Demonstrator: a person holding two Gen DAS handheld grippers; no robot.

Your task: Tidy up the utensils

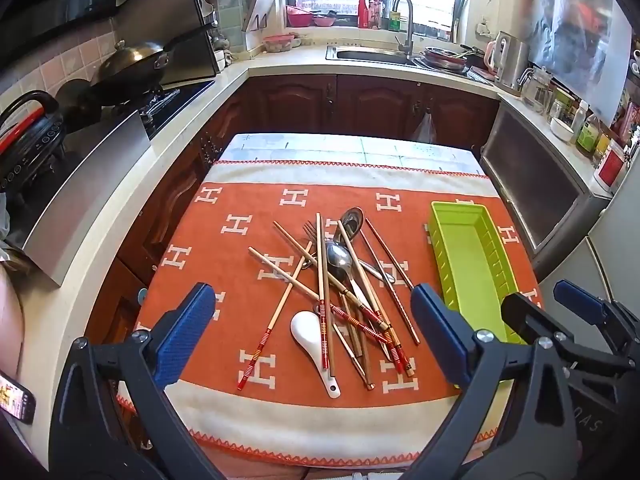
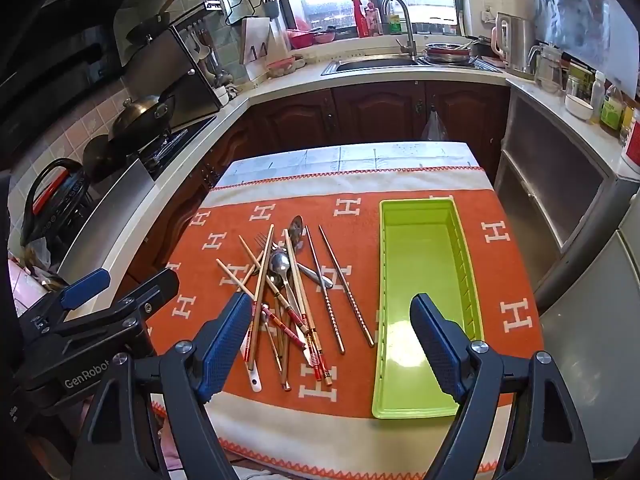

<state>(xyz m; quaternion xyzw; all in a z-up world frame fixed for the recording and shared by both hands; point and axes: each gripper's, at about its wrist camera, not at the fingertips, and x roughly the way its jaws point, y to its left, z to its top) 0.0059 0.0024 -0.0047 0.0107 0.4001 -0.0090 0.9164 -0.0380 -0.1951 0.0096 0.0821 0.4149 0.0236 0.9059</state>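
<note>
A tangled pile of utensils [image 1: 336, 280] lies mid-cloth: wooden chopsticks with red-banded ends, a pair of metal chopsticks [image 2: 344, 284], metal spoons [image 1: 338, 258], a fork [image 1: 310, 227] and a white ceramic spoon [image 1: 308, 332]. To the right of the pile stands an empty green tray [image 2: 420, 248], long side running away from me. My left gripper [image 1: 312, 290] hovers open above the near end of the pile, touching nothing. My right gripper [image 2: 330, 300] is open too, over the gap between the pile [image 2: 280, 280] and the tray's near end. Each gripper shows at the edge of the other's view.
The utensils and tray rest on an orange H-patterned towel [image 1: 240, 200] over a small table. Dark wood cabinets and a U-shaped counter surround it: a stove with a wok [image 1: 132, 64] at left, a sink [image 2: 376, 62] at the back, jars and a fridge [image 2: 600, 320] at right.
</note>
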